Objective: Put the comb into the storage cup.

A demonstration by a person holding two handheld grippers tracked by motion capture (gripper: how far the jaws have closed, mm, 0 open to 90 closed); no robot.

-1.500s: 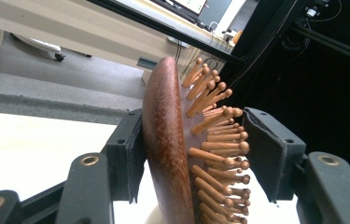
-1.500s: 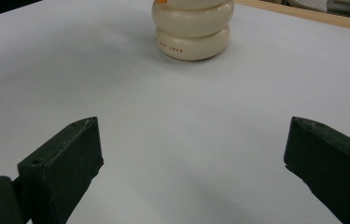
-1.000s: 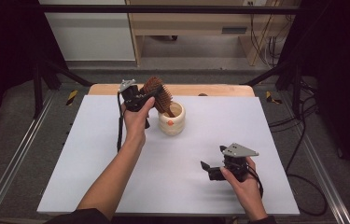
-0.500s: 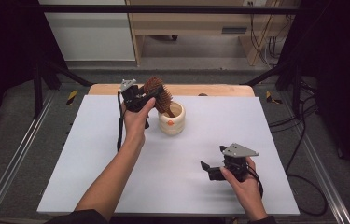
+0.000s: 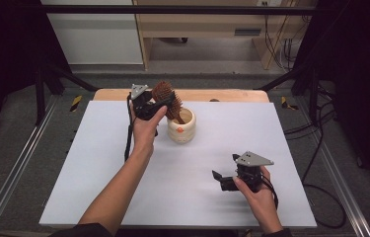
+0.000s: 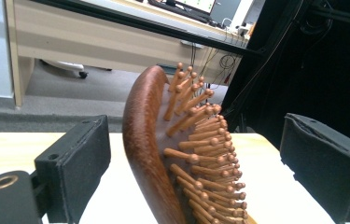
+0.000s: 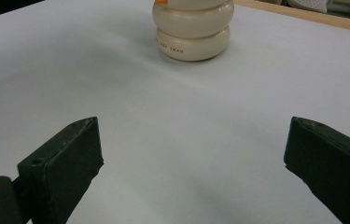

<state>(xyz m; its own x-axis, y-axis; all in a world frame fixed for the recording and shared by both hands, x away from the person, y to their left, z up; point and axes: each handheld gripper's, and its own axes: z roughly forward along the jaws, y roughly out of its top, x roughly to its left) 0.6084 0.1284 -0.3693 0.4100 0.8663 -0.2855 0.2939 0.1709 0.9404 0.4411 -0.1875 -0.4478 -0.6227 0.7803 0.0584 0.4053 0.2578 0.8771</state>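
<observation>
Left of centre in the high view, the left tool (image 5: pixel 165 103) sits at the head of a wooden paddle hairbrush (image 5: pixel 165 94), whose handle stands in a cream ceramic holder (image 5: pixel 181 126) just right of it, near the far edge of the white desk (image 5: pixel 98 163). The jaws of this tool have just been opening: in the left gripper view the brush head (image 6: pixel 158 154), bristle pegs facing right, stands between the two black pads, and both pads are clear of it, with a gap on either side. So the brush is no longer gripped and leans in the holder on its own, which suggests that the placing is done and the left hand can draw back without knocking the head. Toward the lower right of the high view, the right tool (image 5: pixel 222 180) rests low over bare desk, well apart from the holder; in the right gripper view its jaws stand wide with nothing between them, the holder (image 7: pixel 193 28) at the top centre.
</observation>
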